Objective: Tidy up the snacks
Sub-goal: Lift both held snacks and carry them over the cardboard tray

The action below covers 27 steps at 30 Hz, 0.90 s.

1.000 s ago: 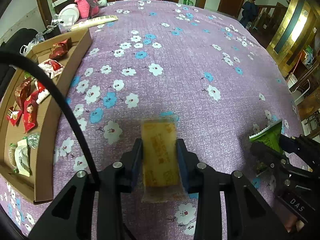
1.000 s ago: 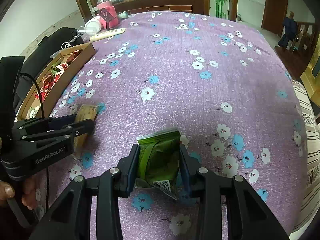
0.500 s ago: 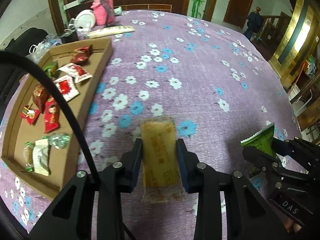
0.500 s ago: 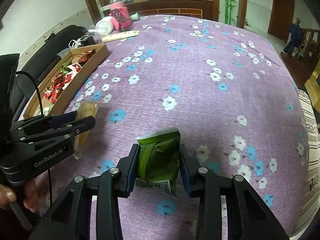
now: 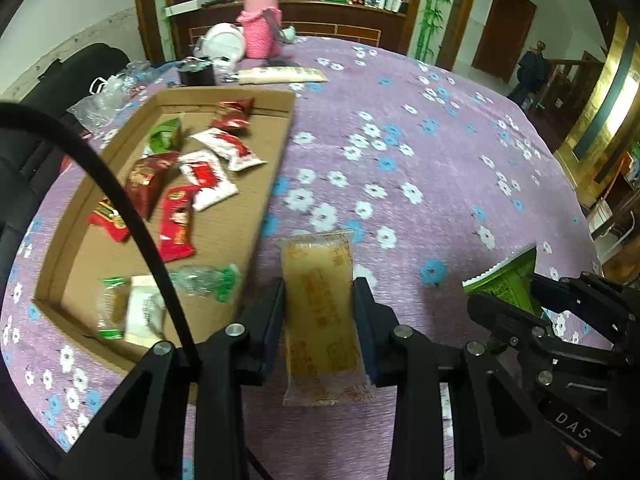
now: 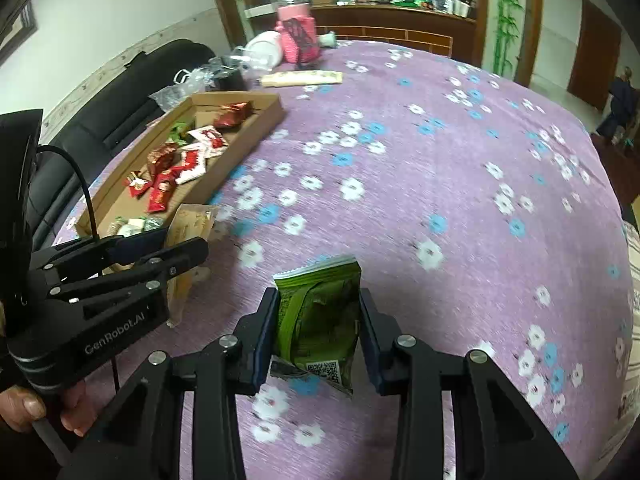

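Note:
My left gripper [image 5: 319,312] is shut on a yellow snack packet [image 5: 320,300] and holds it above the purple flowered tablecloth, just right of the cardboard tray [image 5: 276,152]. The tray holds several red, white and green snack packets [image 5: 176,220]. My right gripper [image 6: 317,328] is shut on a green snack packet [image 6: 316,316], held over the cloth to the right of the left gripper. The right gripper [image 5: 536,304] with its green packet [image 5: 508,280] also shows in the left wrist view. The left gripper [image 6: 168,248] with the yellow packet [image 6: 192,224] shows in the right wrist view, by the tray [image 6: 256,132].
At the far end of the table stand a pink knitted container [image 5: 260,26], a white plate [image 5: 226,42], a dark cup [image 5: 196,74], a long beige packet [image 5: 280,75] and plastic bags [image 5: 108,96]. A black sofa [image 6: 132,92] runs along the table's left side.
Both grippers have moved left toward the cardboard tray with their packets. The tray now fills more of the left wrist view.

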### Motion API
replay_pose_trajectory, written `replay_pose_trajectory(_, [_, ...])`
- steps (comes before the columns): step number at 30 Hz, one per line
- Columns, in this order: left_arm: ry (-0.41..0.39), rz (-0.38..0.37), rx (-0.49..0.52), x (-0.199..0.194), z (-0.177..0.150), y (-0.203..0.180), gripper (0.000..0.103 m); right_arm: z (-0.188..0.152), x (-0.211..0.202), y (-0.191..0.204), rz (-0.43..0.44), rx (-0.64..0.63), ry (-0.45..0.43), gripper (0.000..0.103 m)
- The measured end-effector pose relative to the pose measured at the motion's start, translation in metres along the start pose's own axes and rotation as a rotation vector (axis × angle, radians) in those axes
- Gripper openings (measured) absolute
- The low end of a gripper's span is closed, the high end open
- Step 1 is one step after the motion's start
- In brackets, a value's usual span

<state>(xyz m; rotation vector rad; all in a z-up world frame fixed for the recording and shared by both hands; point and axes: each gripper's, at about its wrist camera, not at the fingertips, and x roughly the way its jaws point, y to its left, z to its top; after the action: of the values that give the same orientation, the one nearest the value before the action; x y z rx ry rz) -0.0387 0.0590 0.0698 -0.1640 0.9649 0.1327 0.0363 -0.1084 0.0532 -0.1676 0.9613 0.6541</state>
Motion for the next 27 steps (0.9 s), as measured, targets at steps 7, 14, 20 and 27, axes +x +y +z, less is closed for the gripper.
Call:
replay_pose_trajectory(7, [-0.026,0.018,-0.034,-0.011,0.004,0.024,0.036,0.015,0.008,0.030,0.043,-0.054,0.000,0.038])
replay_pose_trajectory(14, [-0.053,0.051,-0.078,-0.019,0.013,0.051,0.036,0.032,0.013,0.058,0.083,-0.110,-0.006,0.038])
replay_pose_trajectory(20, [-0.066,0.081,-0.116,-0.019,0.020,0.073,0.036,0.049,0.017,0.082,0.112,-0.150,-0.019,0.038])
replay_pose_trajectory(27, [-0.081,0.117,-0.172,-0.018,0.035,0.105,0.036,0.071,0.029,0.105,0.145,-0.179,-0.019,0.038])
